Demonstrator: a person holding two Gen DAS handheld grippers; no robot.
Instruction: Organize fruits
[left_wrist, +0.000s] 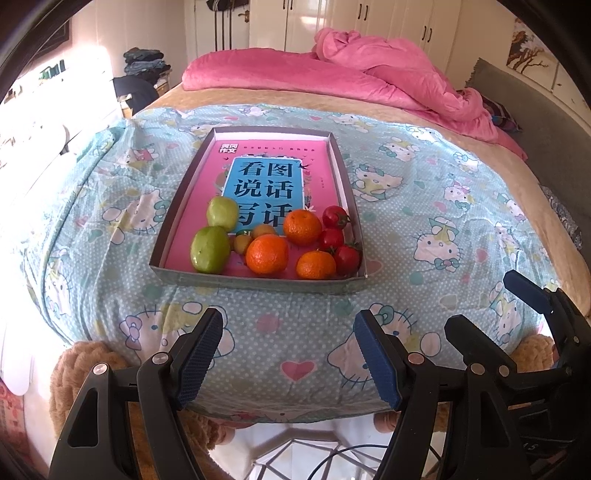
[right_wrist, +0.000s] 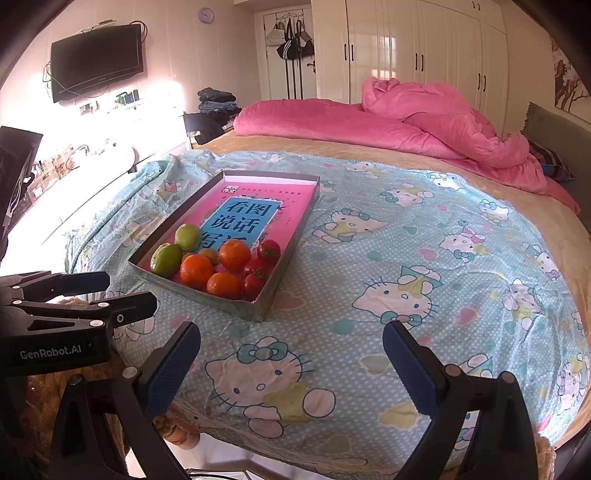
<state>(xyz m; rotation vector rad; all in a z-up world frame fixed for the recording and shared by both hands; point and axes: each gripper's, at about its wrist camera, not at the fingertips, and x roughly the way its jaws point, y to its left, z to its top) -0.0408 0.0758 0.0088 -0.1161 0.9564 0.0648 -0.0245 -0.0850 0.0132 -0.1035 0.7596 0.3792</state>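
Black plastic with blue ribbed pads, the left claw hangs with its jaws spread and nothing between them, over the near edge of a pale blue cat-print sheet spread on the bed. In the right wrist view its body shows at the far left, printed "GenRobot.AI". The fruits lie together in the near end of a shallow cardboard tray on that sheet: from the left, two green fruits, two small yellowish fruits tucked behind, three oranges, then a cluster of red tomatoes against the tray's right wall. Beneath them the tray floor is covered by a pink book whose blue panel reads 看图说话 in large black characters, with a further line partly hidden by the fruit; a small dark label at its top left corner is too small to read. To the right, the right claw is likewise released, jaws apart over bare sheet, well short of the tray. A pink duvet is heaped at the bed's far side.
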